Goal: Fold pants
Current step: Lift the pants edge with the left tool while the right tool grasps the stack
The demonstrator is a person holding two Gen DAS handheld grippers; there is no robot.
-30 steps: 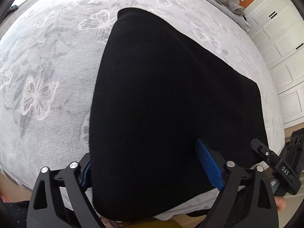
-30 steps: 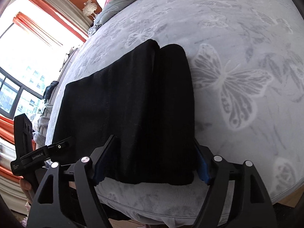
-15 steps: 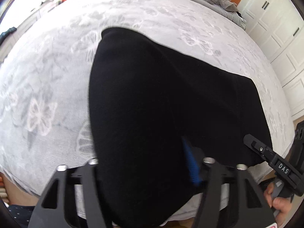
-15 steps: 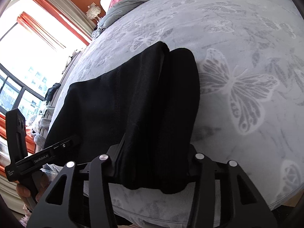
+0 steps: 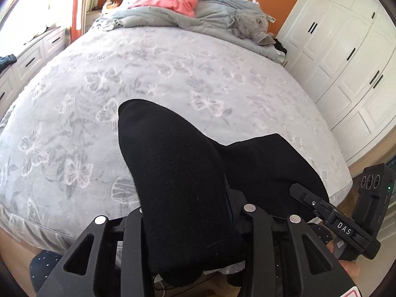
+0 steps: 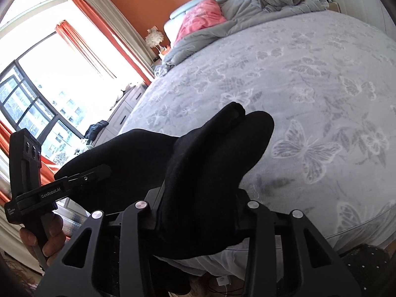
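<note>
Soft, limp black pants (image 5: 188,188), near edge bunched in both closing jaws, sagging over bed (image 5: 173,74); best gripped at corners.

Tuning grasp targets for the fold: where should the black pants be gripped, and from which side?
Grip the near hem edge of the black pants, one gripper per corner, coming from the foot of the bed. That edge overhangs, so fingers can slide around it. The left gripper and right gripper already have bunched cloth between their jaws, which are closing on it.
</note>
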